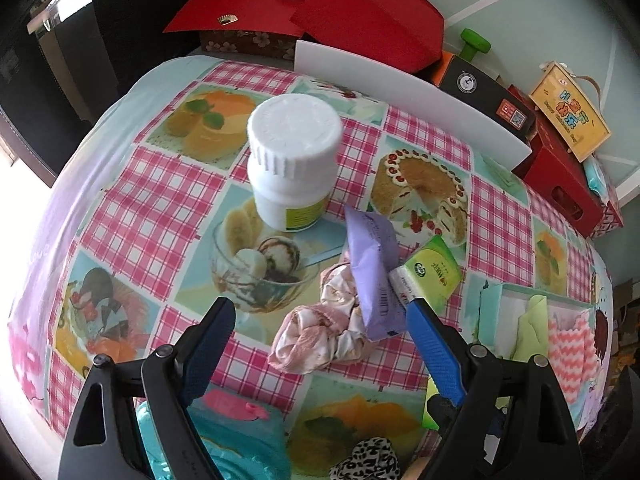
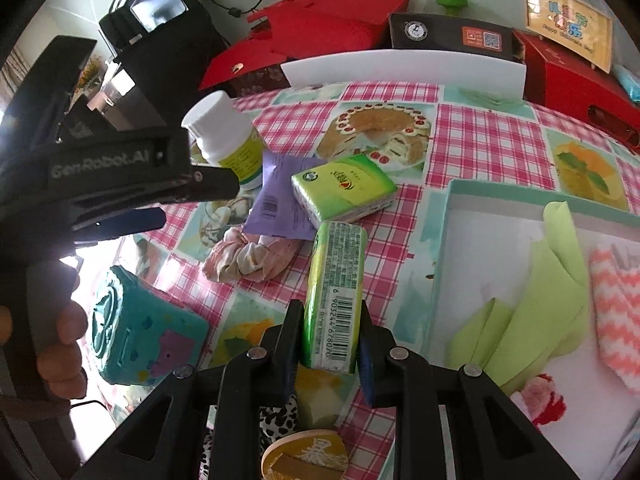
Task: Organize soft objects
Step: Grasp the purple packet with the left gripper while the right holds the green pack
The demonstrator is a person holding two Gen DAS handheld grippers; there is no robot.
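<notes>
A table covered by a pink-check tablecloth (image 1: 168, 200) printed with cakes and desserts is seen filling both views, its rounded edge dropping away on the left towards a bright floor and dark furniture. The far edge is crowded: red gift boxes (image 1: 360, 12) are stacked against a pale green wall, with a white board (image 2: 404, 68) stood upright in front of them and a black carton (image 2: 448, 32) beside. At the right edge an open teal-rimmed box (image 2: 452, 208) is found, and in it a green cloth (image 2: 536, 292) and a pink zigzag cloth (image 2: 616, 304) are laid. A teal toy block (image 2: 136, 332) is parked near the front left. Open cloth is left mainly on the left and between the centre pile and the box.

In the centre, a white bottle (image 1: 292, 164) is stood upright; just beside it a purple packet (image 1: 374, 276) is draped over a pink scrunchie (image 1: 320, 332), with a green tissue pack (image 2: 344, 188) alongside. The left gripper (image 1: 320, 320) is held above the pile, fingers spread wide, nothing between them. The right gripper (image 2: 330, 336) is clamped on a second tissue pack (image 2: 336, 292), lifted clear of the tablecloth.
</notes>
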